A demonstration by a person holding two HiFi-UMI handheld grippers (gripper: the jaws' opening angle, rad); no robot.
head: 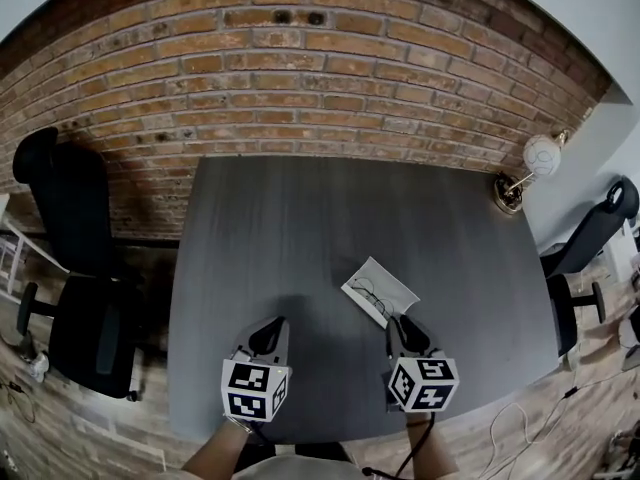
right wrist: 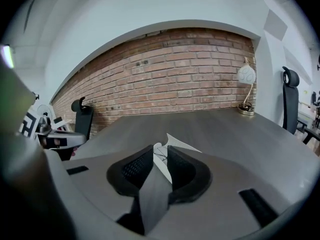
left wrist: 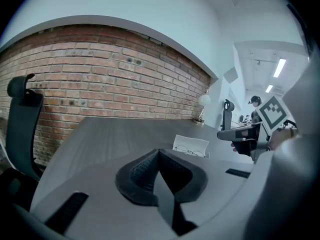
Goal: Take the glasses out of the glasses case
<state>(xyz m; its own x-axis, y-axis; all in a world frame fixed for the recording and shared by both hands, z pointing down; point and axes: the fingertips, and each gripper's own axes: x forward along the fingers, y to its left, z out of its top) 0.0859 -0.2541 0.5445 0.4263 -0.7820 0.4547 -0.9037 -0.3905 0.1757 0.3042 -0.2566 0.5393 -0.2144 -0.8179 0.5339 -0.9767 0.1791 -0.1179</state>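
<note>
A dark grey bench (head: 300,228) with a faint wood grain fills the middle of the room. Behind its far edge runs a red brick wall (head: 300,78), with plain white wall (left wrist: 125,4) above the brick. A black office chair (head: 75,268) stands just left of the bench on a pale plank floor (head: 60,428). On the bench's far right corner stands a lamp (head: 540,158) with a white globe shade and a brass base. A second black chair (head: 590,238) stands right of the bench, with loose cables (head: 520,418) on the floor near it. Beyond the bench's right side, strip lights (left wrist: 279,66) glow on a white ceiling.
</note>
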